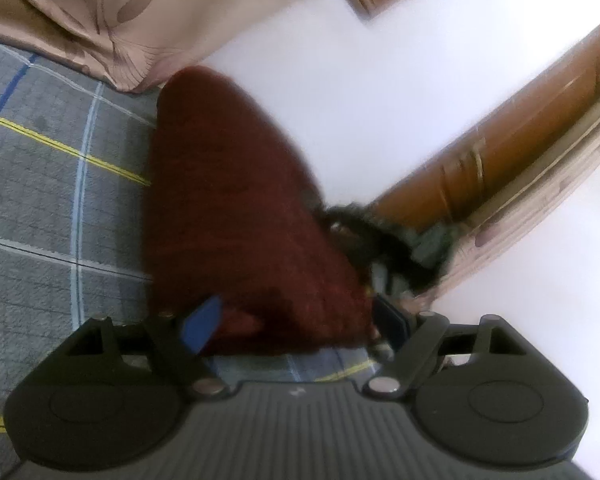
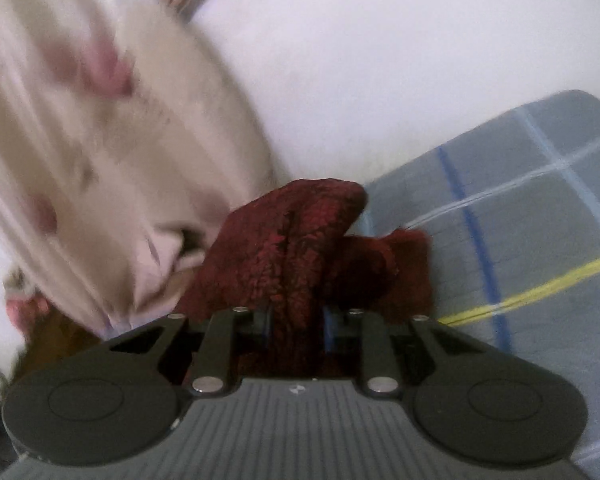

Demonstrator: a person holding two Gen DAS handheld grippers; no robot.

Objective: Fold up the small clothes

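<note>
A dark red fuzzy cloth (image 1: pixel 236 200) lies on the grey plaid bedsheet (image 1: pixel 40 200) and reaches back between the fingers of my left gripper (image 1: pixel 296 320). Its blue pads (image 1: pixel 202 328) stand wide apart at either edge of the cloth, and the left pad's inner face is bare, so this gripper is open. In the right wrist view the red cloth (image 2: pixel 300 232) is bunched into an upright fold. My right gripper (image 2: pixel 298 320) is shut on that fold, with its pads close together on either side. The bedsheet (image 2: pixel 540 220) lies to the right.
A beige patterned fabric (image 1: pixel 100 20) hangs past the bed's far edge. Brown wooden furniture (image 1: pixel 520 140) stands against the white wall, with a blurred dark object (image 1: pixel 380 240) just beyond the cloth. Pale blurred fabric (image 2: pixel 80 140) fills the left of the right wrist view.
</note>
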